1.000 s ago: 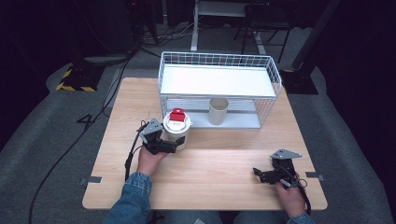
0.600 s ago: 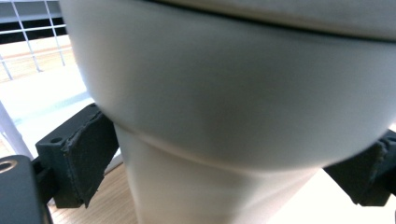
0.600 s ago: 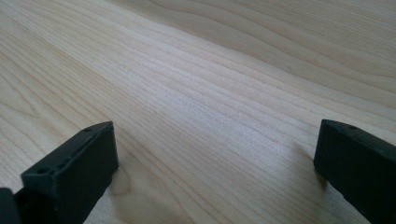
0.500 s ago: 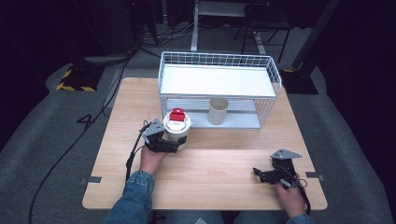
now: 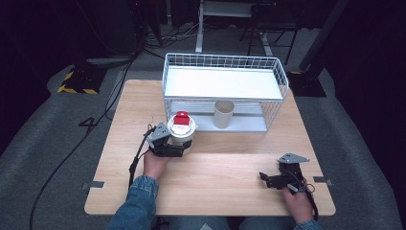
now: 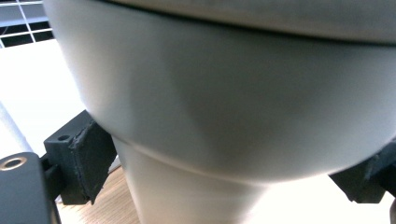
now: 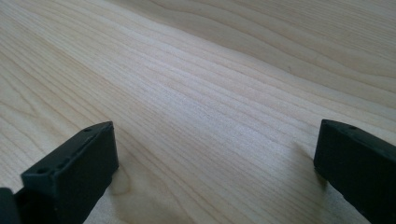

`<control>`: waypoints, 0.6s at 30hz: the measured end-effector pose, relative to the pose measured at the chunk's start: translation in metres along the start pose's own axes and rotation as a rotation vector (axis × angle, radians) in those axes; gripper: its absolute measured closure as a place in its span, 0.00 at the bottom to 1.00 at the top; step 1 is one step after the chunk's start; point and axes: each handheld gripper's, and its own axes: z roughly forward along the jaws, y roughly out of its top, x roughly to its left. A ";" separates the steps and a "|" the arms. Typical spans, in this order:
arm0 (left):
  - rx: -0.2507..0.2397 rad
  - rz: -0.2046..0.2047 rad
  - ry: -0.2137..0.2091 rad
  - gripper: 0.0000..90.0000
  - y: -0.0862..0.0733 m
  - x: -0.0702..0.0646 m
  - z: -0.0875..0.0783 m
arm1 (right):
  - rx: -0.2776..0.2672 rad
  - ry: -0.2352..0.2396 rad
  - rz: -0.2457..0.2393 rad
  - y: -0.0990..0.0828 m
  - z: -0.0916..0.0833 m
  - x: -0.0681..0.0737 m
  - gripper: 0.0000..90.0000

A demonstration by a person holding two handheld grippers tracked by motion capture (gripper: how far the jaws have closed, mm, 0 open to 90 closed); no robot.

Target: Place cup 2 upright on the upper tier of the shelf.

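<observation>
Here the left gripper (image 5: 178,149) is clamped on a white lidded cup (image 5: 181,135) that stands on the wooden table (image 5: 230,182), left of centre and just in front of the wire basket rack (image 5: 225,91). The left gripper view shows the cup's pale wall (image 6: 224,116) wedged between the two black jaws, which press it on either side below its wider upper part. The cup's lid carries a red piece (image 5: 181,118) on top. A second, open beige cup (image 5: 223,114) stands inside the rack's lower level, to the right of the held cup and apart from it. The right gripper (image 5: 275,180) lies near the table's near right corner, its jaws spread wide over bare wood (image 7: 210,107), holding nothing.
</observation>
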 end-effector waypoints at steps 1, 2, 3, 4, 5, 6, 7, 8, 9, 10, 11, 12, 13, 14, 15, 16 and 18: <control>-0.002 0.000 0.001 0.10 0.000 0.000 0.000 | 0.000 0.000 0.000 0.000 0.000 0.000 0.00; -0.001 0.000 0.002 0.10 0.000 -0.001 0.000 | 0.000 0.000 0.000 0.000 0.000 0.000 0.00; 0.002 0.002 0.004 0.10 0.000 -0.001 0.000 | 0.000 0.000 -0.001 0.000 0.000 0.000 0.00; 0.002 0.004 0.005 0.10 0.000 -0.001 0.000 | 0.000 0.000 0.000 0.000 0.000 0.000 0.00; 0.001 0.002 0.006 0.10 0.000 -0.002 0.000 | 0.000 0.000 0.000 0.000 0.000 0.000 0.00; 0.005 0.001 0.007 0.10 0.000 -0.003 -0.001 | 0.000 0.000 0.000 0.000 0.000 0.000 0.00; 0.005 0.001 0.002 0.10 0.000 -0.003 0.000 | 0.000 0.000 0.000 0.000 0.000 0.000 0.00; 0.008 0.004 0.001 0.10 0.000 -0.004 0.000 | 0.000 0.000 0.000 0.000 0.000 0.000 0.00; 0.007 0.007 -0.003 0.10 0.001 -0.005 0.000 | 0.000 0.000 0.000 0.000 0.000 0.000 0.00; 0.010 0.006 -0.004 0.10 0.001 -0.006 0.000 | 0.000 0.000 0.000 0.000 0.000 0.000 0.00; 0.011 0.007 -0.005 0.10 0.001 -0.007 0.000 | 0.000 0.000 0.000 0.000 0.000 0.000 0.00; 0.010 0.011 -0.008 0.10 0.001 -0.008 0.000 | 0.000 0.000 0.000 0.000 0.000 0.000 0.00; 0.012 0.009 -0.011 0.10 0.001 -0.009 0.000 | 0.000 0.000 0.000 0.000 0.000 0.000 0.00; 0.011 0.011 -0.015 0.10 0.001 -0.010 0.001 | 0.000 0.000 0.000 0.000 0.000 0.000 0.00; 0.011 0.014 -0.018 0.10 0.002 -0.010 0.001 | 0.000 0.000 0.000 0.000 0.000 0.000 0.00; 0.014 0.015 -0.019 0.10 0.002 -0.011 0.000 | 0.000 0.000 0.000 0.000 0.000 0.000 0.00; 0.010 0.019 -0.024 0.10 0.003 -0.012 0.000 | 0.000 0.000 0.000 0.000 0.000 0.000 0.00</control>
